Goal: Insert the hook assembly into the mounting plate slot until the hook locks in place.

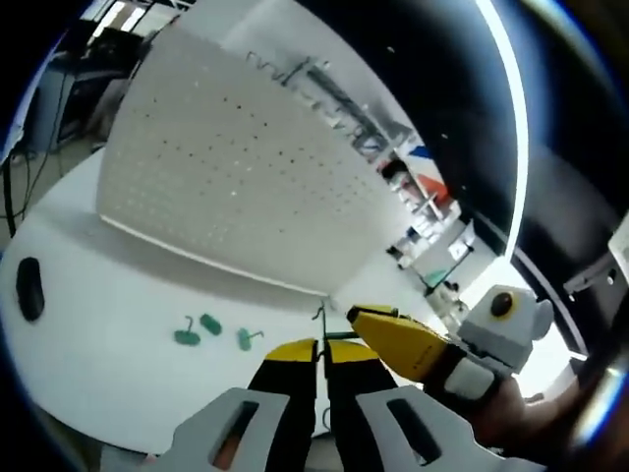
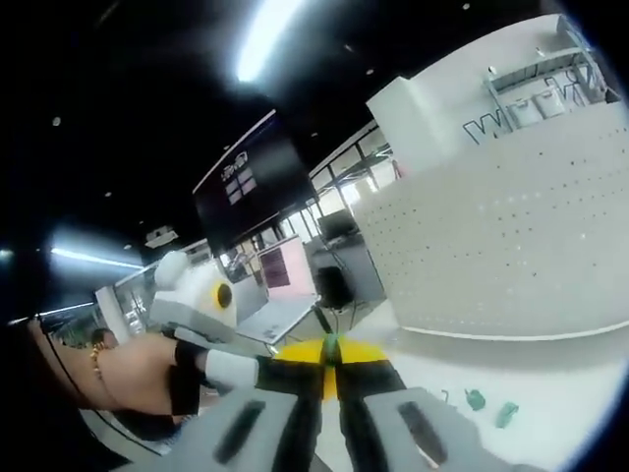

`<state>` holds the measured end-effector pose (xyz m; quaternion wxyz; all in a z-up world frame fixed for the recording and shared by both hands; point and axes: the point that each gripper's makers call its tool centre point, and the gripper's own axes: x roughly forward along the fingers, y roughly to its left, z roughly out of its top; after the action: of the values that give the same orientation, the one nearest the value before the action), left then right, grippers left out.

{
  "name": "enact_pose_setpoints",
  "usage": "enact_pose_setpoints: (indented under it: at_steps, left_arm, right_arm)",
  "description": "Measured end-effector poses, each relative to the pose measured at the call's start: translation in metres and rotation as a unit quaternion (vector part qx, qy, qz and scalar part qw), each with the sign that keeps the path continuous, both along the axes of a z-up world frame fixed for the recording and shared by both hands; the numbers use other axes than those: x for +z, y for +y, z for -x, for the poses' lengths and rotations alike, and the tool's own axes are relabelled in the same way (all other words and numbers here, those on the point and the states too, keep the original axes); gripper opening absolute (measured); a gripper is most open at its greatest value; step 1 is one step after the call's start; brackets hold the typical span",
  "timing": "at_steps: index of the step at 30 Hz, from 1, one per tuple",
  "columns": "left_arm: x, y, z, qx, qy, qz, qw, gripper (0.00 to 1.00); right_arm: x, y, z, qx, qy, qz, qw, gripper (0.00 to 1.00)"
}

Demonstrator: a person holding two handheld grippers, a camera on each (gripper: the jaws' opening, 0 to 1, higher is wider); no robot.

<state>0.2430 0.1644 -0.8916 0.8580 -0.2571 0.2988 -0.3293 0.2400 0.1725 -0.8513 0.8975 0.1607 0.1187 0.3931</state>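
Note:
The white perforated mounting plate (image 1: 236, 167) stands upright on the white table (image 1: 118, 374); in the right gripper view the plate (image 2: 511, 236) is at the right. My left gripper (image 1: 321, 352) is shut, and a thin wire of the hook assembly (image 1: 321, 315) rises from its yellow tips. The right gripper (image 1: 366, 320) comes in from the right, its tip meeting that wire. In its own view my right gripper (image 2: 332, 356) is shut on a small green part of the hook assembly (image 2: 331, 344), with the left gripper (image 2: 246, 372) touching it from the left. Both are held in front of the plate, apart from it.
Three loose green hooks (image 1: 209, 324) lie on the table before the plate, two of them also in the right gripper view (image 2: 491, 406). A dark oval object (image 1: 29, 287) lies at the table's left edge. A person's hand (image 2: 128, 369) holds the left gripper.

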Motion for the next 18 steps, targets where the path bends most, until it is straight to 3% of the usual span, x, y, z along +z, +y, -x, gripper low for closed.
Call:
enact_pose_setpoints:
  at_steps: [2,4,7,10,12,13,16,18]
  left_arm:
    - [0.003,0.002,-0.003,0.006,-0.012,-0.010,0.9999,0.01]
    - [0.002,0.006,-0.006,0.011,-0.027,-0.037,0.9989,0.01]
    - [0.002,0.013,-0.007,0.010,-0.050,-0.078,0.9957,0.01]
    - [0.004,0.019,-0.008,0.012,-0.085,-0.123,0.9886,0.01]
    - [0.004,0.020,-0.006,0.013,-0.095,-0.140,0.9854,0.01]
    - [0.003,0.019,-0.005,0.013,-0.095,-0.143,0.9851,0.01]
    - [-0.002,0.017,-0.001,0.007,-0.091,-0.154,0.9839,0.01]
    - [-0.001,0.016,0.000,0.008,-0.094,-0.156,0.9832,0.01]
  right_arm:
    - [0.003,-0.001,-0.002,0.002,0.002,-0.008,1.0000,0.02]
    - [0.006,0.002,0.002,0.021,0.032,-0.033,0.9987,0.06]
    - [0.012,-0.005,0.000,0.017,0.028,-0.032,0.9990,0.10]
    - [0.012,-0.011,0.001,0.025,0.052,-0.039,0.9976,0.11]
    - [0.006,-0.014,0.001,0.030,0.061,-0.026,0.9973,0.15]
    - [-0.002,-0.021,-0.003,0.020,0.039,0.012,0.9990,0.15]
    - [-0.004,-0.018,0.002,0.034,0.091,-0.037,0.9946,0.16]
    - [-0.003,-0.016,0.002,0.041,0.086,-0.034,0.9949,0.16]
